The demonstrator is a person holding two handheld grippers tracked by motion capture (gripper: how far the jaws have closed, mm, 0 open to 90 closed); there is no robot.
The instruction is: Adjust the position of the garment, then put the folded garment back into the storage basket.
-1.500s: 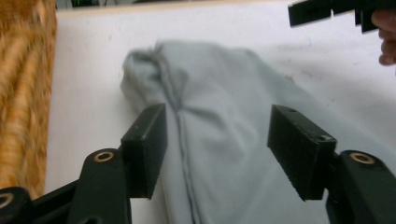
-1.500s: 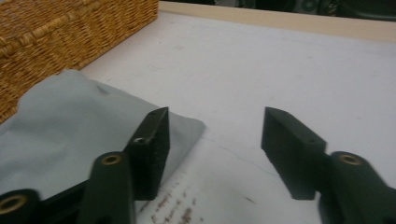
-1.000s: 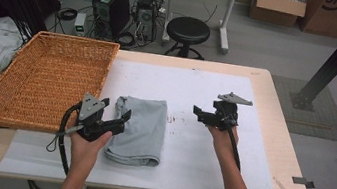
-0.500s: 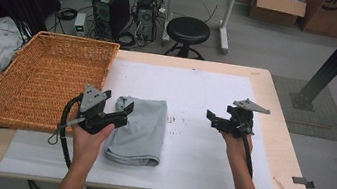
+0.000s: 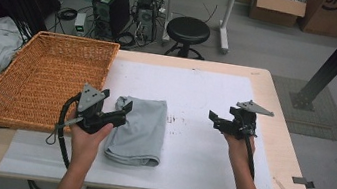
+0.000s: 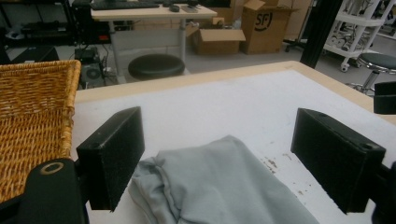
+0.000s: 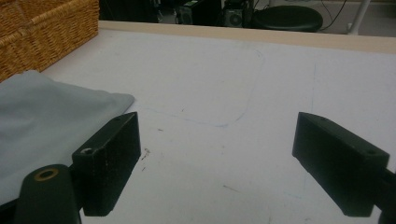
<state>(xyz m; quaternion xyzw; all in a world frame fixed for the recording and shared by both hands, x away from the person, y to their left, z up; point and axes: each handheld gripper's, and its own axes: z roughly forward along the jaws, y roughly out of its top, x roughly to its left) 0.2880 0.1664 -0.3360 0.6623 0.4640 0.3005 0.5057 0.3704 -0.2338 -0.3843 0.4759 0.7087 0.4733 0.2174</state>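
A folded grey cloth (image 5: pixel 138 129) lies on the white mat, left of centre. My left gripper (image 5: pixel 122 111) is open at the cloth's far left corner, its jaws wide on either side of that end of the cloth (image 6: pixel 224 186). In its own view the left gripper (image 6: pixel 219 144) holds nothing. My right gripper (image 5: pixel 215 120) hovers open over the bare mat well to the right of the cloth. In the right gripper view the right gripper (image 7: pixel 219 149) has nothing between its jaws, and the cloth (image 7: pixel 42 116) lies off to its left.
A wicker basket (image 5: pixel 79 40) stands on the table's left side, close to my left hand; it also appears in the gripper views (image 6: pixel 32 107) (image 7: pixel 46 28). The white mat (image 5: pixel 207 90) covers most of the table. A black stool (image 5: pixel 188 29) and computer towers (image 5: pixel 111 7) stand beyond the far edge.
My right gripper has moved to the right, away from the cloth, and stayed open. My left gripper has edged forward along the cloth's left side.
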